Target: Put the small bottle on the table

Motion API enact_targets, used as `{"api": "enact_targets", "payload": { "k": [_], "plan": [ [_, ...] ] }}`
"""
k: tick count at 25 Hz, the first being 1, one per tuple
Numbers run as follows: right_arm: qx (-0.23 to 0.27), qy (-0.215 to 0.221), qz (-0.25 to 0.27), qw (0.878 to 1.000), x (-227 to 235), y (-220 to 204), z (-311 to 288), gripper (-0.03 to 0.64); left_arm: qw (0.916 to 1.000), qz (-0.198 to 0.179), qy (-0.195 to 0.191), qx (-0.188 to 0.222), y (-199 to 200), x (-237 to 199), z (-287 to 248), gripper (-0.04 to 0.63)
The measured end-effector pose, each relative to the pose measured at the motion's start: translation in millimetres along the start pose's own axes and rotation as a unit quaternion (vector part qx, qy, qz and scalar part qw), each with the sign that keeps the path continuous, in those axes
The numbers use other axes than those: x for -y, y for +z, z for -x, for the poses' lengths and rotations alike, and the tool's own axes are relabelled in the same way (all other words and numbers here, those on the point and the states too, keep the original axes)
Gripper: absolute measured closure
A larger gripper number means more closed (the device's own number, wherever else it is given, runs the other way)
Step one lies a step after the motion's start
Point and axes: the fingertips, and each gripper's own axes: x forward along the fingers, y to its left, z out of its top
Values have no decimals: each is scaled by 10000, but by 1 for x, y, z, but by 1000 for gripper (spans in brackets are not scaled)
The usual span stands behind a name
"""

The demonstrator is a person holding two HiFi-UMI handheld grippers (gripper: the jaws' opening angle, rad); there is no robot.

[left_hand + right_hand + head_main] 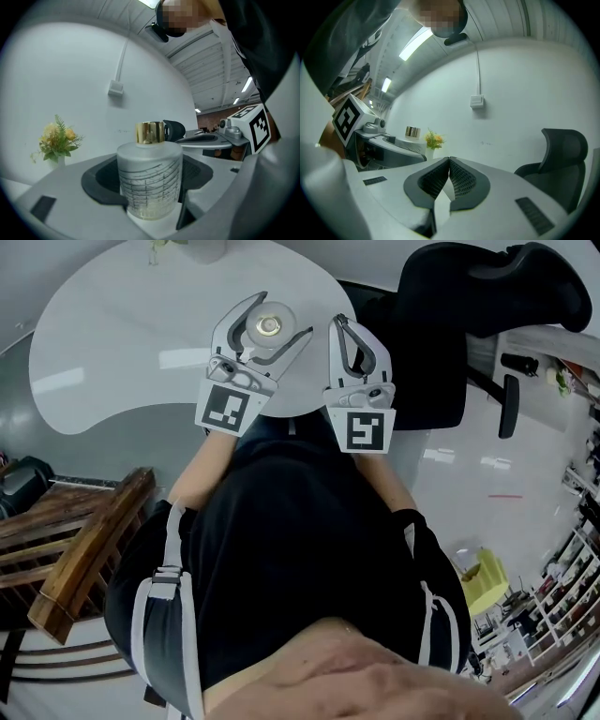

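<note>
Fingers on your left gripper (284,317) pinch the bottle (149,173); on the right gripper (449,164) they press together. Risk: release short of the table (112,362) and it tips.

No legible txt, nos. or brands anywhere. Small bottle (149,180): faint dark line print on frosted glass, no words readable. Left marker cube (227,411), right marker cube (366,430): b/w square codes only, no letters.
</note>
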Motion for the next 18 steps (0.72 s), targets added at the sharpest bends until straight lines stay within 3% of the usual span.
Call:
{"api": "enact_targets", "payload": {
  "k": [18],
  "plan": [
    [-646,-148,-226,9975,5,-85,-30,594,9992,180,-334,-155,-79,-27,-49,259]
  ]
}}
